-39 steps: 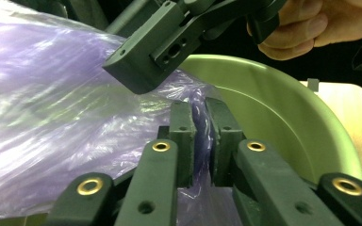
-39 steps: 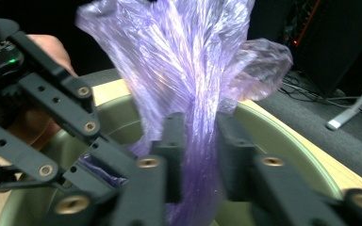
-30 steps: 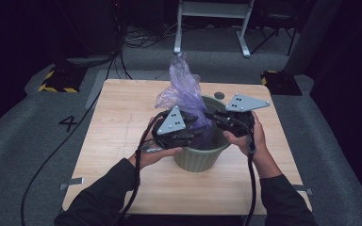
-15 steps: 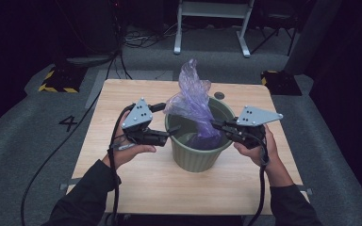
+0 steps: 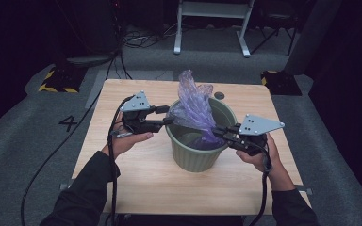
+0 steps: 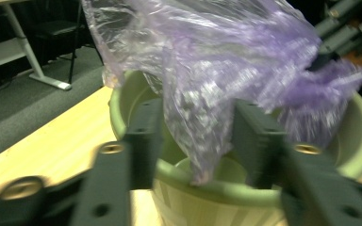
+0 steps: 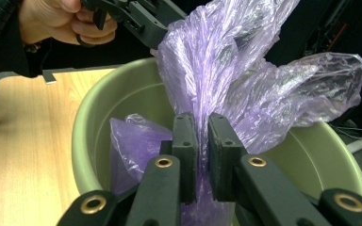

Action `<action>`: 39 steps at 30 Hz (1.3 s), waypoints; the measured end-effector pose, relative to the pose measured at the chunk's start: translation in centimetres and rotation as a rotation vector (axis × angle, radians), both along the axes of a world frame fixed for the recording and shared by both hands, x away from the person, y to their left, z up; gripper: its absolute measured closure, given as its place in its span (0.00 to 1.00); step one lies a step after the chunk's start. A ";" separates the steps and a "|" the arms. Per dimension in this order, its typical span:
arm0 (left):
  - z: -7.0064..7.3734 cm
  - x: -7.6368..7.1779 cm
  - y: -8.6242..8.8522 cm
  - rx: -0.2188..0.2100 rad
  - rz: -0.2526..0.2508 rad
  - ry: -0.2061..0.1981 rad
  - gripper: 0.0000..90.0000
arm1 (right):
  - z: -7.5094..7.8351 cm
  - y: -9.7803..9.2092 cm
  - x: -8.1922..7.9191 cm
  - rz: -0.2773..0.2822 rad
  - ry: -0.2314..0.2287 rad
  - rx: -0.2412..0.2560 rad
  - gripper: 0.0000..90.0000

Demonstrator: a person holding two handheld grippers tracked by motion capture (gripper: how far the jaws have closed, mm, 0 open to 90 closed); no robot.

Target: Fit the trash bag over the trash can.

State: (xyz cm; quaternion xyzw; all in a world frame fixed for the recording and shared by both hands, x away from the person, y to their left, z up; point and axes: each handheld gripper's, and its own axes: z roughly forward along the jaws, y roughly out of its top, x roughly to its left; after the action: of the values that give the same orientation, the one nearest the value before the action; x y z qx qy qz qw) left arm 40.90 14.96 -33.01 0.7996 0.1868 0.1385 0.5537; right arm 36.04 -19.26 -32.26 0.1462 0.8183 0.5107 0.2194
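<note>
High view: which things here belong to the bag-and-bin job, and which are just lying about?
In the job:
purple plastic bag
green bin
left gripper, fingers apart around the bag's edge
right gripper, shut on the bag

Lying about:
white metal frame
yellow-and-black floor blocks
floor cables

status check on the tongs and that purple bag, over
Right tongs shut on purple plastic bag. Left tongs open around the bag's edge at the green bin rim. Nothing in the way.
</note>
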 end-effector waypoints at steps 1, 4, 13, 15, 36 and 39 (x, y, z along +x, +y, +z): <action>0.0 -0.1 0.1 0.005 -0.016 -0.005 0.78 | -0.1 -0.1 -0.1 -0.005 -0.005 -0.003 0.91; 0.0 -0.7 0.1 0.014 -0.047 -0.036 0.86 | -0.2 -0.1 -0.2 -0.007 -0.003 0.003 0.88; 0.4 -2.3 -0.1 0.055 -0.091 -0.096 0.99 | -0.5 -0.3 -0.3 -0.013 0.003 0.013 0.81; 0.4 -2.7 0.1 0.051 -0.095 -0.106 1.00 | -0.5 -0.3 -0.3 -0.003 0.005 0.008 0.72; -1.2 -6.5 0.1 0.088 -0.130 -0.149 1.00 | 2.7 0.3 -2.2 -0.055 -0.084 0.077 0.25; -1.2 -6.7 -0.2 0.105 -0.131 -0.160 1.00 | 3.4 1.5 -2.4 -0.045 -0.089 0.059 0.26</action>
State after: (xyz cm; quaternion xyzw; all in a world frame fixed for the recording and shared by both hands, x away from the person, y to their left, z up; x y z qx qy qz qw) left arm 34.16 14.78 -34.18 0.8242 0.0818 0.1751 0.5323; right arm 33.66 -17.77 -28.84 0.1483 0.7888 0.5354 0.2628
